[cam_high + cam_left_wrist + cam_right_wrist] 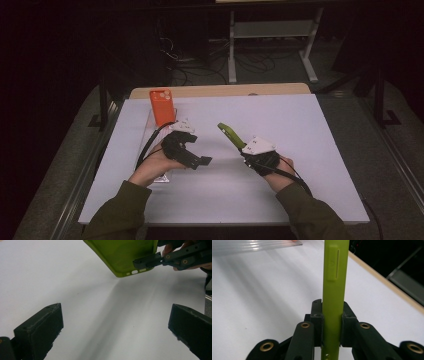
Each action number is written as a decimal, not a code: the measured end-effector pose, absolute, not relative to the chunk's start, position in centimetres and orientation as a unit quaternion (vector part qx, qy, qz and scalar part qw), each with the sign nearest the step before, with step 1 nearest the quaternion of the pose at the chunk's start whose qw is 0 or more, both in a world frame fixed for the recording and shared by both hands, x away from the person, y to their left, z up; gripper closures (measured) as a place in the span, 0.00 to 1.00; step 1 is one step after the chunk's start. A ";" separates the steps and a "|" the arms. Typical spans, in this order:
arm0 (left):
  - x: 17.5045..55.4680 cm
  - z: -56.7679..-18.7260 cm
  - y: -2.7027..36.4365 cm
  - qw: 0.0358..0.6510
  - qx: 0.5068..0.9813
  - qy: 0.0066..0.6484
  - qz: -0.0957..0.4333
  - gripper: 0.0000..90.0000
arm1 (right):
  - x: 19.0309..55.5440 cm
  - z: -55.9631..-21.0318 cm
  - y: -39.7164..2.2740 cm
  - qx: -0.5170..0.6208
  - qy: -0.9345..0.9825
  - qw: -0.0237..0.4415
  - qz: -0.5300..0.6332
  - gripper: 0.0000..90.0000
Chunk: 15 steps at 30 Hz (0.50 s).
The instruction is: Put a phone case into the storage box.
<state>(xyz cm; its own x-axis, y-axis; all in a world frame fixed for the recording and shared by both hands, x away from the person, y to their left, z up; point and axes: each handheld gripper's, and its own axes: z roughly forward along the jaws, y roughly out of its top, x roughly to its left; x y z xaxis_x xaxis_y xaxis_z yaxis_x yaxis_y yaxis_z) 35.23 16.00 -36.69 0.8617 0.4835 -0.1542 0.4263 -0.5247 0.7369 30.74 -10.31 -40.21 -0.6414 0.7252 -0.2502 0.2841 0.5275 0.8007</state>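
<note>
Care matters while the right gripper pinches the lime-green soft phone case by its bottom edge above the white worktop: keep it clamped and steady so the spread, empty left gripper can take the free end.

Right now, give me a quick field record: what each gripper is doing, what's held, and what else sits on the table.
right gripper: shut on the green phone case, gripped near its port end, lifted off the table
left gripper: jaws open, nothing between them, facing the case
orange phone: at the far left of the white table, propped in a clear stand
contact between grippers: none, apart
</note>
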 end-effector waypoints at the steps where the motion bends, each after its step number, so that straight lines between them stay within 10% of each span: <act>1: 35.3 -36.7 16.0 0.411 0.874 0.257 0.038 0.00 | 30.8 -40.2 -10.4 0.312 0.823 0.285 0.379 0.84; 15: 35.3 -36.4 15.5 0.442 0.851 0.279 0.053 0.00 | 31.9 -40.1 -11.6 0.401 0.792 0.179 0.425 0.84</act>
<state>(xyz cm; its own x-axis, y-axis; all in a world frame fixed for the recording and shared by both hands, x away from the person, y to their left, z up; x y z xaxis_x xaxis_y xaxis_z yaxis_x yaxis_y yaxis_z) 35.30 15.52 -36.36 0.8383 0.5221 -0.1574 0.4285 -0.4523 0.7821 31.89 -11.62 -40.05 -0.6149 0.7865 0.0574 0.4823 0.3174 0.8165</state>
